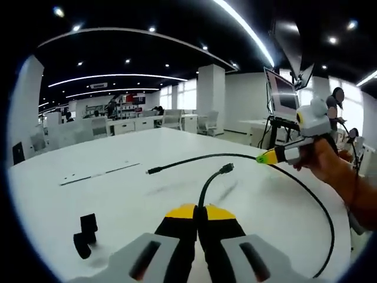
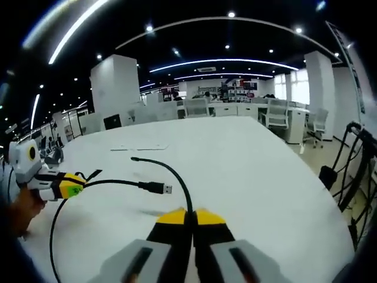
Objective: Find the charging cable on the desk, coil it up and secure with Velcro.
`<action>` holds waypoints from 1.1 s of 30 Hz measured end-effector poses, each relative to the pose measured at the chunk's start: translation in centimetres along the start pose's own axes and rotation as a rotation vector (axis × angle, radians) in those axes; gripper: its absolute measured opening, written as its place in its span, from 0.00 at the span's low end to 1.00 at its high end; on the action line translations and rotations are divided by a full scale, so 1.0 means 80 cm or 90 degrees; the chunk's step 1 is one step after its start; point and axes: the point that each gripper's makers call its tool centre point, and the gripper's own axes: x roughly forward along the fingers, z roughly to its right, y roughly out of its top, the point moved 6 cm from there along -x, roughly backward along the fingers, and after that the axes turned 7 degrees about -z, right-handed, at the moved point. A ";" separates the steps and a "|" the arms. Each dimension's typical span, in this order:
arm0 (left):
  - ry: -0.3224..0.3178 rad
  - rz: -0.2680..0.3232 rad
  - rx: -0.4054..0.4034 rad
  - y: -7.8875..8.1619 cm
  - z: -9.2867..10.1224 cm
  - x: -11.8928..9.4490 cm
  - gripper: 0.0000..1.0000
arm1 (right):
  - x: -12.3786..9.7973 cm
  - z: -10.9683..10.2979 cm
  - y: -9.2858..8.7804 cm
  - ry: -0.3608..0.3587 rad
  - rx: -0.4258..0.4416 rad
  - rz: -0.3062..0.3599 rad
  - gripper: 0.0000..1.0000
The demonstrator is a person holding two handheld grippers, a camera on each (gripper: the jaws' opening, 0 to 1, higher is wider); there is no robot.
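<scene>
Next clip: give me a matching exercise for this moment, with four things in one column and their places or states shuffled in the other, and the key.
Things:
1. charging cable
2. USB plug
3. small black pieces
4. monitor

Places or states:
A. lying on the white table
B. clamped in the left claw and the right claw
C. standing past the table's far edge
D. in the air, a short way past the left claw's tips

Pairs: 1-B, 2-D, 3-A, 4-C
</scene>
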 end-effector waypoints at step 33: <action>0.028 0.004 0.028 -0.018 -0.095 -0.088 0.04 | 0.013 -0.113 0.010 0.089 -0.051 0.004 0.04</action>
